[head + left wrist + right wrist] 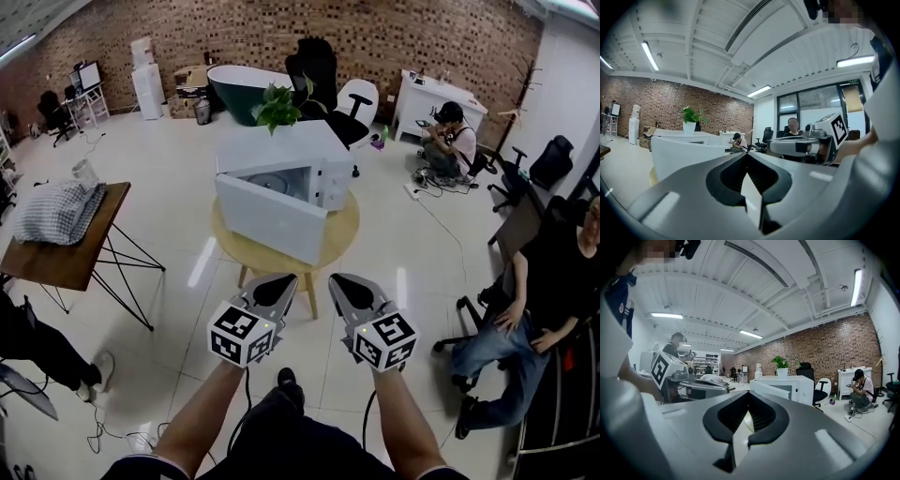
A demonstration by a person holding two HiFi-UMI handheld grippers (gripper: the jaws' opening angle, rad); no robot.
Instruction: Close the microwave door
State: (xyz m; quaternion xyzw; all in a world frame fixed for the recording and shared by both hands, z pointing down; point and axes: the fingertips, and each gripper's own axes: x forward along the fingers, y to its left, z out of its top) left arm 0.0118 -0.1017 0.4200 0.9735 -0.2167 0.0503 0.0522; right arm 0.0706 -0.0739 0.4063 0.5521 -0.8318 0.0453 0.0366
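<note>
Nothing is done yet; the microwave (309, 150) door (270, 218) hangs open mid-frame; left gripper (284, 281) and right gripper (339, 281) sit below, pinched closed, empty.

Jaws of left hand-held gripper (746, 156) meet, nothing between (microwave (684, 157) ahead-left, plant (691, 115) atop).

Bright, even light is cast by ceiling tubes (857, 287); streaks of glare are seen on the floor (201, 262) left and right of the table (336, 242). The 2 gripper views are fisheye-bent, corners blackened
</note>
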